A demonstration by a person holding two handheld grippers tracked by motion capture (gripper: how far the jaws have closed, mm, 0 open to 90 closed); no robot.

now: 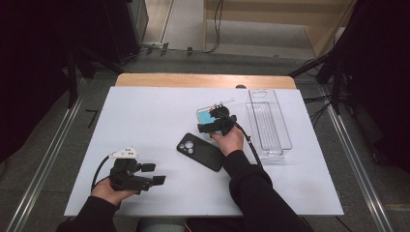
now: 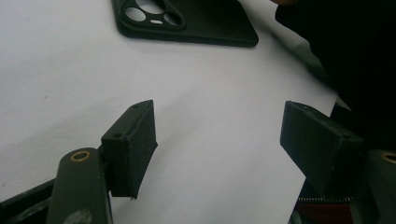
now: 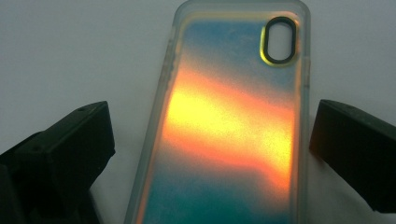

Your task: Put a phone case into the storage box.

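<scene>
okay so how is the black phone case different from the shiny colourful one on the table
The black phone case is opaque and matte; the iridescent phone case has translucent edges and an orange-and-teal sheen. The black phone case has a cluster of round camera holes, the iridescent phone case a single oval cutout. The black phone case lies apart from both tongs, while the iridescent phone case sits between the open jaws of the right tongs. Both lie flat on the white table.

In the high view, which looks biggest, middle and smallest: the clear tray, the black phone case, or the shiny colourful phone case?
1. Clear tray, biggest.
2. Black phone case, middle.
3. Colourful phone case, smallest as it looks, but the right hand-held gripper covers part of it, so it may really be about as big as the black one.
</scene>
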